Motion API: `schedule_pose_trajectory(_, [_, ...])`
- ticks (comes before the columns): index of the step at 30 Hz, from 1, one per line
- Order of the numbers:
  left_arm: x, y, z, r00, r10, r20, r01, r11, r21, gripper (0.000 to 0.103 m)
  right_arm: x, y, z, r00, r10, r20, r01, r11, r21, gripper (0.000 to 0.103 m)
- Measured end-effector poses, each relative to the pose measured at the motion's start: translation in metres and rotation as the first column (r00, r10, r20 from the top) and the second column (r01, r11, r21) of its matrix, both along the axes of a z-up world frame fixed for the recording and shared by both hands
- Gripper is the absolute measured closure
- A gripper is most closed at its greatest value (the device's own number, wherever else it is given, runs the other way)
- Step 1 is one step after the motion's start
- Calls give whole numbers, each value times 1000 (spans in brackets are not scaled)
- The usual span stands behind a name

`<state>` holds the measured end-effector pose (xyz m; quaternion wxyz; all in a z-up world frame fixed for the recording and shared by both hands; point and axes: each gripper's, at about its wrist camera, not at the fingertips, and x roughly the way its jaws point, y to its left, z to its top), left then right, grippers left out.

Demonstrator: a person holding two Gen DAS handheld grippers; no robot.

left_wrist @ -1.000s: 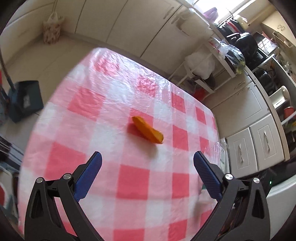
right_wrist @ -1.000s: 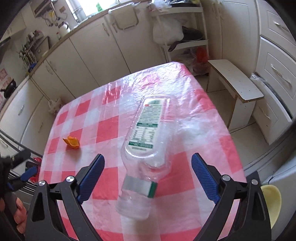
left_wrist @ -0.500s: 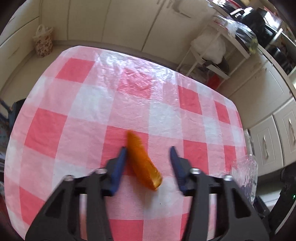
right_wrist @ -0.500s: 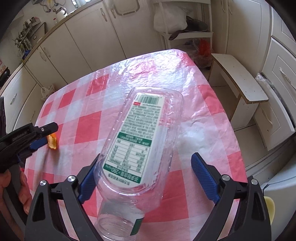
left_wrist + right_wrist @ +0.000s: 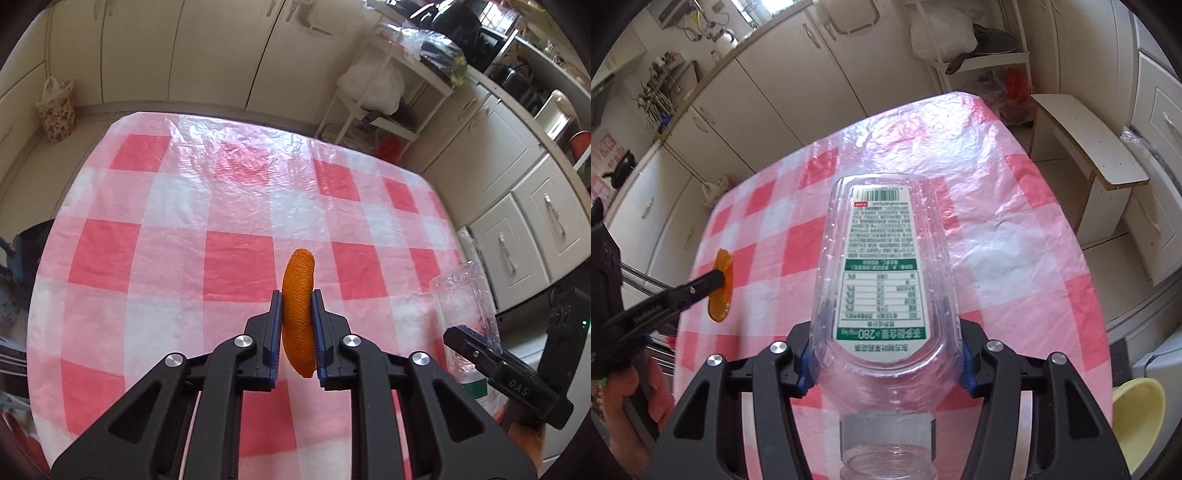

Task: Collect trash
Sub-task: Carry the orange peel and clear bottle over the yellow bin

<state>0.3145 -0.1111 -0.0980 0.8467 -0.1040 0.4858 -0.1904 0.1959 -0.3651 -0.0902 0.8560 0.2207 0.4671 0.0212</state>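
Left claw (image 5: 297, 325) has just closed on the peel (image 5: 298, 310), long axis running along the fingers, tip pointing away over the table (image 5: 147, 258). Right claw (image 5: 884, 363), also just closing, clamps the bottle (image 5: 882, 266): neck toward the camera, base pointing away.

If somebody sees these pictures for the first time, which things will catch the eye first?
First, the orange peel pinched edge-up in the left gripper, above the red-and-white checked tablecloth. Next, the clear plastic bottle with its green-and-white label, clamped in the right gripper, its open neck toward the camera.
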Motion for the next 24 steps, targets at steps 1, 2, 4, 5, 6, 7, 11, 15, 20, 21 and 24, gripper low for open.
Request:
schedule_pose_trajectory(1, [-6, 2, 6, 1000, -6, 16, 6, 1000, -7, 89, -3, 0, 5, 1000, -5, 16, 5, 1000, 13, 46])
schedule_pose_trajectory(2, [-12, 3, 11, 999, -12, 30, 13, 1000, -14, 89, -8, -2, 12, 999, -15, 44, 13, 999, 42, 46])
schedule_pose_trajectory(4, [-28, 8, 26, 997, -29, 69, 32, 998, -48, 89, -19, -6, 25, 995, -39, 96, 30, 995, 91, 46])
schedule_pose_trajectory(5, [-36, 10, 33, 996, -29, 87, 35, 997, -70, 89, -23, -8, 30, 992, -48, 117, 36, 994, 105, 46])
schedule_pose_trajectory(6, [-43, 11, 39, 995, -28, 99, 37, 996, -87, 89, -30, -10, 37, 988, -60, 144, 42, 992, 123, 46])
schedule_pose_trajectory(7, [-52, 13, 45, 993, -30, 115, 43, 993, -110, 89, -35, -10, 43, 984, -67, 163, 46, 990, 131, 46])
schedule_pose_trajectory(11, [-91, 9, 68, 983, -63, 172, 91, 983, -158, 89, -68, -20, 67, 963, -106, 246, 63, 982, 176, 46])
schedule_pose_trajectory(15, [-130, -9, 85, 971, -117, 207, 156, 971, -182, 89, -111, -42, 78, 951, -119, 284, 77, 985, 155, 46])
schedule_pose_trajectory(20, [-180, -62, 99, 946, -233, 225, 278, 941, -195, 89, -171, -82, 66, 950, -162, 267, 139, 985, 103, 46])
schedule_pose_trajectory(21, [-188, -71, 101, 941, -252, 227, 297, 936, -192, 89, -184, -92, 60, 949, -180, 257, 161, 983, 92, 46])
schedule_pose_trajectory(24, [-216, -121, 106, 910, -347, 227, 388, 905, -175, 89, -217, -117, 43, 946, -235, 224, 226, 972, 67, 46])
